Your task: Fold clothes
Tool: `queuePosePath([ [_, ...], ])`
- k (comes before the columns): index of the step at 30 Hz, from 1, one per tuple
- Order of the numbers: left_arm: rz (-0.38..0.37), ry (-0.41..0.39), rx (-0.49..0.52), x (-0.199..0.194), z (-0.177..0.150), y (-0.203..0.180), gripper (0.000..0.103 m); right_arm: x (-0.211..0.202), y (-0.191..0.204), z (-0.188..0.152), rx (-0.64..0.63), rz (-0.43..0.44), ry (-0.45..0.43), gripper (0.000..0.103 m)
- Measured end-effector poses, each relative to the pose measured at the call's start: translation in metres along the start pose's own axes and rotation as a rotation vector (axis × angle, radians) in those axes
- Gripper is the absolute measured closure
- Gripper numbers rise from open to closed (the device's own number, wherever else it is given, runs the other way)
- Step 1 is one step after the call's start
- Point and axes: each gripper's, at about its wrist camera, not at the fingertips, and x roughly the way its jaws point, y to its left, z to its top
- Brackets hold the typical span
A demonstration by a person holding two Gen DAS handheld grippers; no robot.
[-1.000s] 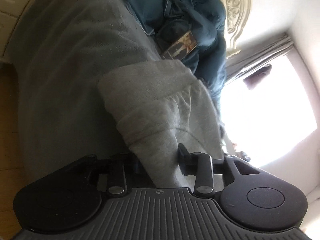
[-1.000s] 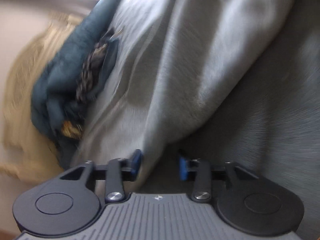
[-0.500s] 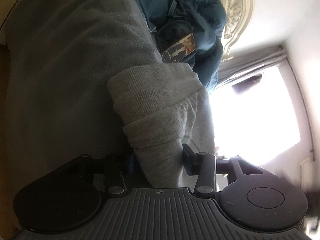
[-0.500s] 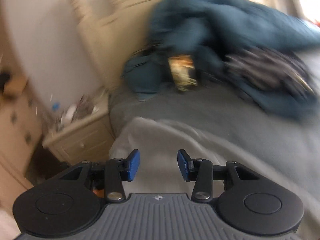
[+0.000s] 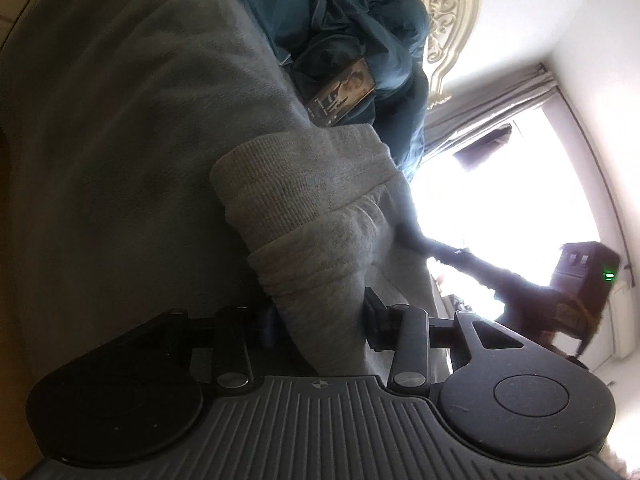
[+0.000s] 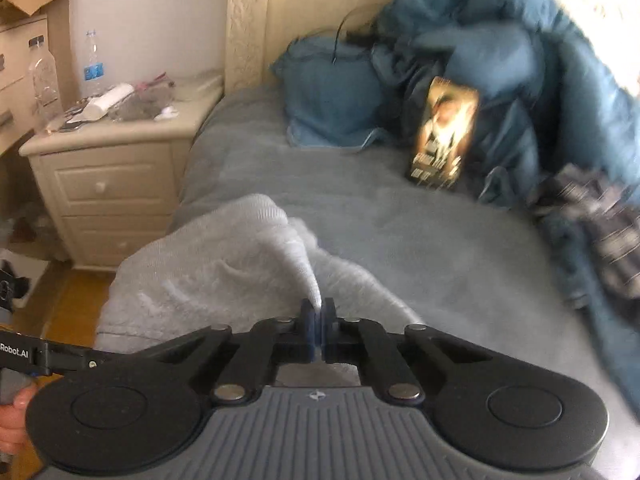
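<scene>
Pinching a thin ridge of the light grey fleece garment (image 6: 224,264), our right tool (image 6: 319,326) has its blue pads pressed together on the cloth. Our left tool (image 5: 320,320) stands with its jaws wide apart, a thick bunch of the same garment (image 5: 312,216), ribbed cuff and all, lying between them; we cannot tell whether they bear on it. The garment rests on the grey blanket-covered bed (image 6: 400,232). At one o'clock in the right view a glossy book (image 6: 444,132) leans on the rumpled teal duvet (image 6: 520,60); at ten o'clock stands a cream bedside cabinet (image 6: 108,176).
</scene>
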Motion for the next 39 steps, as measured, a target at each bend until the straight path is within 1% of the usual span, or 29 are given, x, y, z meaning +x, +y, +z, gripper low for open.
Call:
queuePosePath([
  [4,0.019,-0.004,0.032,0.0,-0.001,-0.006,0.055,-0.006,0.0,0.007,-0.046,-0.069,-0.054,0.101],
  [6,0.029,-0.006,0.048,0.0,-0.001,-0.01,0.053,0.002,-0.002,0.009,-0.059,-0.089,-0.036,0.101],
  [8,0.039,-0.008,0.064,0.0,-0.001,-0.013,0.052,0.02,-0.005,0.005,-0.083,-0.125,0.013,0.101],
  [10,0.05,-0.011,0.081,0.0,-0.001,-0.016,0.051,0.035,-0.008,0.001,-0.055,-0.122,0.038,0.101],
  [12,0.084,-0.024,0.107,-0.011,-0.002,-0.018,0.051,0.042,-0.008,-0.003,-0.035,-0.115,0.051,0.1],
  [14,0.112,-0.048,0.131,-0.025,-0.001,-0.021,0.05,0.04,-0.01,-0.004,-0.017,-0.117,0.041,0.099],
  [15,0.128,-0.065,0.144,-0.033,0.0,-0.023,0.05,0.037,-0.012,-0.005,-0.004,-0.115,0.03,0.091],
  [16,0.145,-0.083,0.157,-0.041,0.0,-0.024,0.05,0.033,-0.018,-0.004,0.022,-0.117,0.015,0.076],
  [17,0.159,-0.104,0.173,-0.049,0.001,-0.027,0.05,0.024,-0.026,-0.003,0.055,-0.123,-0.003,0.071],
  [18,0.166,-0.124,0.188,-0.055,0.002,-0.03,0.05,0.015,-0.034,-0.003,0.087,-0.129,-0.022,0.07],
  [20,0.175,-0.159,0.218,-0.064,0.004,-0.037,0.05,-0.008,-0.051,-0.003,0.154,-0.139,-0.057,0.07],
  [24,0.089,-0.147,0.264,-0.053,0.015,-0.063,0.05,-0.087,-0.085,-0.016,0.292,-0.207,-0.143,0.07],
  [26,0.022,-0.115,0.31,-0.035,0.018,-0.081,0.05,-0.13,-0.096,-0.029,0.348,-0.24,-0.177,0.07],
  [27,0.001,-0.093,0.336,-0.024,0.02,-0.09,0.05,-0.149,-0.098,-0.037,0.359,-0.258,-0.182,0.07],
  [29,-0.011,-0.042,0.374,0.007,0.022,-0.104,0.05,-0.18,-0.101,-0.054,0.375,-0.285,-0.171,0.07],
  [31,-0.004,-0.006,0.401,0.037,0.024,-0.115,0.05,-0.193,-0.101,-0.071,0.373,-0.287,-0.107,0.071],
  [33,0.042,0.033,0.431,0.068,0.027,-0.118,0.05,-0.198,-0.101,-0.087,0.364,-0.28,-0.041,0.072],
  [35,0.129,0.06,0.437,0.086,0.027,-0.115,0.05,-0.19,-0.102,-0.098,0.34,-0.254,0.018,0.072],
  [37,0.15,0.08,0.4,0.098,0.032,-0.106,0.053,-0.176,-0.105,-0.106,0.316,-0.224,0.066,0.072],
  [39,0.142,0.079,0.37,0.1,0.035,-0.1,0.054,-0.157,-0.11,-0.11,0.292,-0.202,0.096,0.072],
])
